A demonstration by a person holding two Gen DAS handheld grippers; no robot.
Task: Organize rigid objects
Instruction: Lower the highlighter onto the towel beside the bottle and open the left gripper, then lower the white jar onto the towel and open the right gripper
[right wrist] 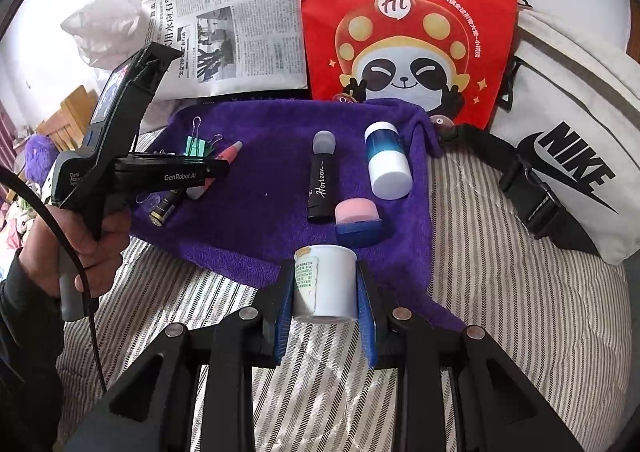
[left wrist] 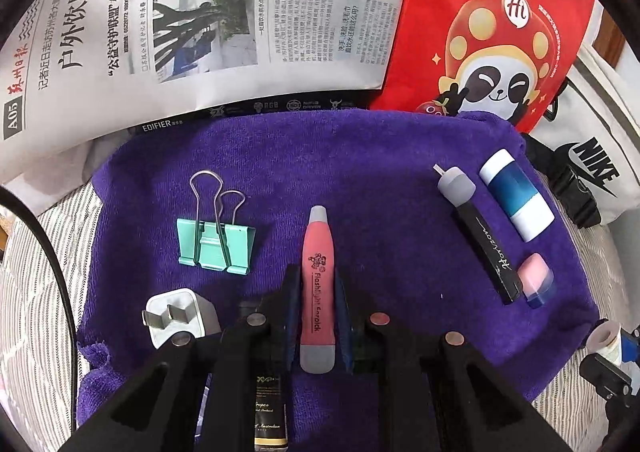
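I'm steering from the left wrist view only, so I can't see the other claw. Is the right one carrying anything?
Observer: Yes, the right claw is shut on a white cylindrical container.
Operator: Where is it relative to the towel?
Observer: At the near edge of the purple towel, just in front of the pink-and-blue piece.
Operator: Who's holding my claw?
Observer: A hand in a dark sleeve grips its handle; the left claw is shut on the pink flashlight pen.
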